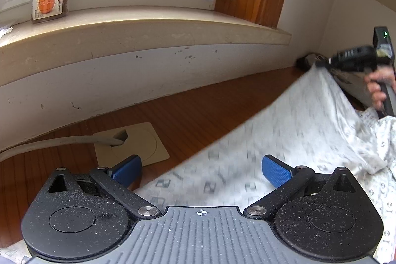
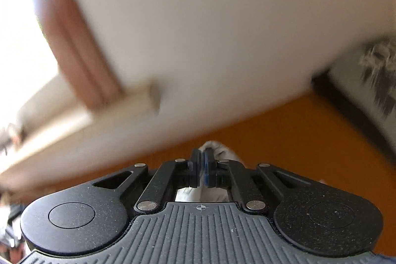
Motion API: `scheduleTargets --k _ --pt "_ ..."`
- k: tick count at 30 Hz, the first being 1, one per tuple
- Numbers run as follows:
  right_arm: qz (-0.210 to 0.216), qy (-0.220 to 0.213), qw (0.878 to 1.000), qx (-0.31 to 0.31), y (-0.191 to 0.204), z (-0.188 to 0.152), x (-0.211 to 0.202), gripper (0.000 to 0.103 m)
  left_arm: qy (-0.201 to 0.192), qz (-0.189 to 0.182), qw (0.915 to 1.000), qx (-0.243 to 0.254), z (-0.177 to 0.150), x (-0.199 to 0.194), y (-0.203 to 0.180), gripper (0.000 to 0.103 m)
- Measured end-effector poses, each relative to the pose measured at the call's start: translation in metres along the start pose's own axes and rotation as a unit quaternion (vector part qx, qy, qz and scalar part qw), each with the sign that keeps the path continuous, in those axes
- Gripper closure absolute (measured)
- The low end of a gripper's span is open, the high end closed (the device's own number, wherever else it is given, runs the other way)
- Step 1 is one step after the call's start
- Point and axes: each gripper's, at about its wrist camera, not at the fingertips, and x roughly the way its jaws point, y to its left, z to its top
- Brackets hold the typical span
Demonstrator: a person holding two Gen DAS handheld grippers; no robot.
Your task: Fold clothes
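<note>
White printed garment (image 1: 284, 140) slopes up rightward from my wide-open, empty left hand-held gripper (image 1: 201, 171) to my right hand-held gripper (image 2: 201, 166), pinched on its corner.

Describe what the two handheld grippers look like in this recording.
Both grippers, left gripper and right gripper, share black speckled linkage arms with silver pivot pins, round side housings, a ribbed grey body with a crosshair mark, and blue textured pads. The right gripper shows a green light.
</note>
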Motion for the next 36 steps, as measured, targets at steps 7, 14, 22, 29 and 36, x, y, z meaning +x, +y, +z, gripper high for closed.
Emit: scheduleTargets --k 7,14,22,29,36 --pt "-0.013 0.027 0.999 -0.031 -0.002 -0.009 0.007 0.094 0.001 -0.001 1.0 -0.001 0.0 0.001 0.0 0.0" --pt "0.021 0.092 0.994 -0.059 0.013 -0.038 0.003 0.078 0.002 0.0 1.0 0.0 0.0 0.002 0.0 0.0" --pt "0.116 0.05 0.985 -0.114 0.064 -0.047 -0.018 0.096 0.002 0.004 1.0 0.004 0.0 0.003 -0.003 0.0" --pt "0.071 0.075 0.983 -0.152 0.059 -0.066 -0.039 0.074 0.002 0.003 1.0 0.004 0.0 0.003 -0.003 0.0" --pt "0.049 0.098 0.986 -0.128 0.027 -0.084 -0.066 0.071 0.002 0.003 1.0 0.006 0.001 0.004 -0.003 0.0"
